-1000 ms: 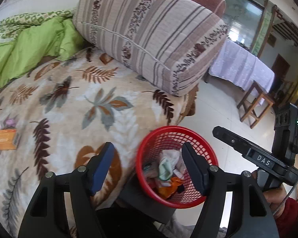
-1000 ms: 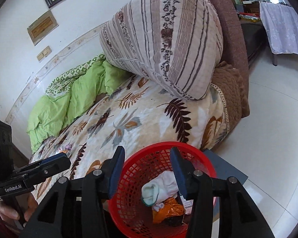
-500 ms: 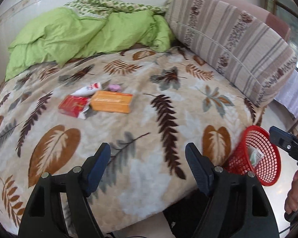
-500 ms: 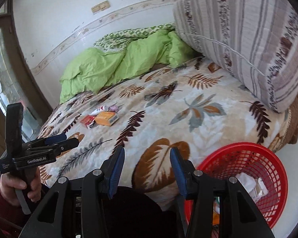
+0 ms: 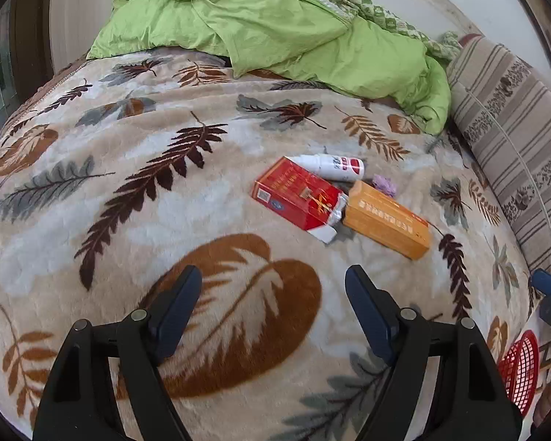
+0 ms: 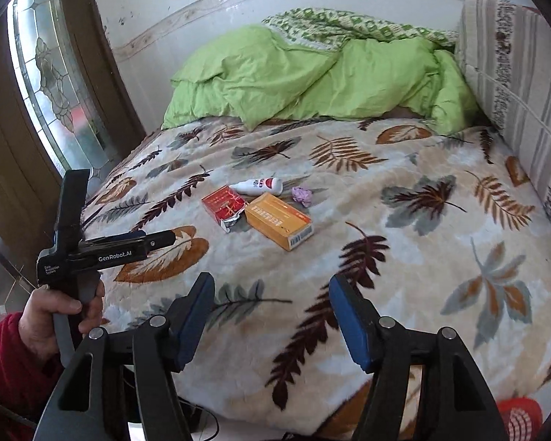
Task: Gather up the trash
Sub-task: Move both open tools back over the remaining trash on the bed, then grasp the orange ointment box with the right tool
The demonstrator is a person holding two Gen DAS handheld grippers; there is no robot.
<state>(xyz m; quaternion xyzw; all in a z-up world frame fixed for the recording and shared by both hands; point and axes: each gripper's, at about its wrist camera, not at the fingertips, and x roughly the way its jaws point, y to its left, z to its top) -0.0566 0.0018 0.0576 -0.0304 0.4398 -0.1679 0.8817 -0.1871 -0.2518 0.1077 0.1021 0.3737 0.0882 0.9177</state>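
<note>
Left wrist view: left gripper (image 5: 273, 286) over the bed (image 5: 92, 191), fingers apart and just been opening, only leaf-print blanket between them. Trash sits in a tight cluster ahead: red box (image 5: 297, 198), orange box (image 5: 385, 218) touching its torn end, white bottle (image 5: 330, 166) behind, purple wad (image 5: 385, 185) just beside. Open blanket on the left and near side. Green duvet (image 5: 275, 18) bounds the far edge, striped cushion (image 5: 514, 139) the right. Red basket (image 5: 519, 371) off the bed's lower right corner.

Right wrist view: right gripper (image 6: 272, 301) near the bed's front edge, fingers apart, just been opening, nothing between. Same cluster mid-bed, well clear of all edges. Door (image 6: 36, 110) at left.
</note>
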